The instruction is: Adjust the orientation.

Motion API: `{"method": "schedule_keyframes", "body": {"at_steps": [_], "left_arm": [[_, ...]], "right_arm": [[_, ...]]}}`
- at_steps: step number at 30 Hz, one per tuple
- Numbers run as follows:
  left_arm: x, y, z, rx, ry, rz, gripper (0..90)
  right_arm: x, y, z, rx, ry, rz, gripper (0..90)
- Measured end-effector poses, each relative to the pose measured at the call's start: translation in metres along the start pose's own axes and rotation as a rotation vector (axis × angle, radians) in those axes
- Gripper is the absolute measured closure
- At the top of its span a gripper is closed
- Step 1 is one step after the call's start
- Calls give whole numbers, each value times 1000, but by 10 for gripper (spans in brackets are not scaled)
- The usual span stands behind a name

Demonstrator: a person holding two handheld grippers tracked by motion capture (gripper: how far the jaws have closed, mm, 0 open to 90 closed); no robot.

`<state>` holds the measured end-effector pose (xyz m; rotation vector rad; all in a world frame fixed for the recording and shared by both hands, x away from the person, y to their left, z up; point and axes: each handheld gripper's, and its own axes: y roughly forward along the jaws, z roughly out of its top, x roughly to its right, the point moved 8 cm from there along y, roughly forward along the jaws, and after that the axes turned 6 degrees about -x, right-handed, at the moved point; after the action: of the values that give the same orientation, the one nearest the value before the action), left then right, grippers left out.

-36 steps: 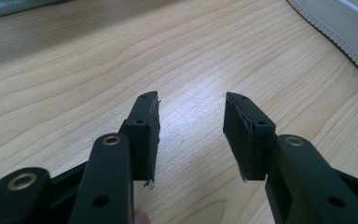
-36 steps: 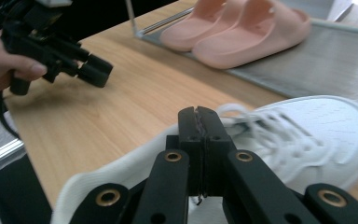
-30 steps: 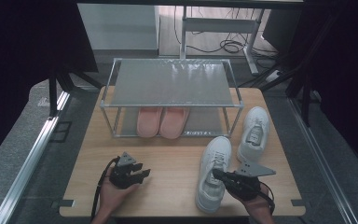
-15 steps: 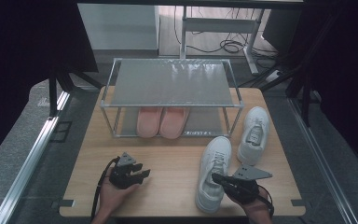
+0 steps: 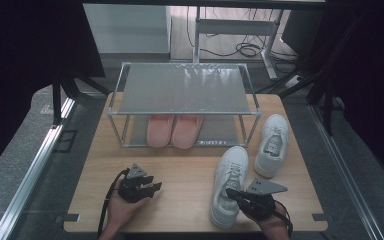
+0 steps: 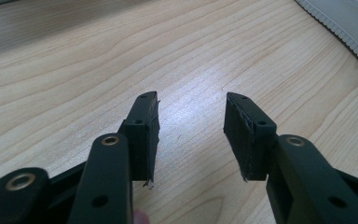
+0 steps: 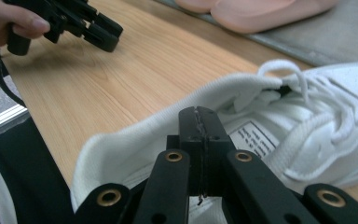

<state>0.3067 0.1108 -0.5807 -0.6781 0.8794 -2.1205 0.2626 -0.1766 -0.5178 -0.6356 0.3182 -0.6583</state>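
While the right hand-held gripper [image 7: 199, 140] is hovering clenched and empty over its heel, the near sneaker [image 5: 228, 185] is lying in front of the rack [image 5: 182, 90], toe pointing toward it; pink slippers [image 5: 174, 131] are sitting inside.

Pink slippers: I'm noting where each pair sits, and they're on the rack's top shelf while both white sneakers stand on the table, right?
Not quite. The pink slippers sit on the lower shelf, under the top shelf of the rack, as the high view shows. Both white sneakers do stand on the table.
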Motion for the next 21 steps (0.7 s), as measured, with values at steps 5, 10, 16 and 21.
{"method": "schedule_keyframes", "body": {"at_steps": [5,10,16,21], "left_arm": [[0,-1,0,2,-2,-1,563],[0,0,0,1,-2,-1,562],[1,0,0,-3,1,-4,560],[1,1,0,-6,2,-4,559]], "right_arm": [[1,4,-6,-42,-4,-27,900],[0,3,-14,-61,8,-27,900],[-1,2,-16,-64,4,-24,900],[1,1,-17,-69,6,-19,900]]}}
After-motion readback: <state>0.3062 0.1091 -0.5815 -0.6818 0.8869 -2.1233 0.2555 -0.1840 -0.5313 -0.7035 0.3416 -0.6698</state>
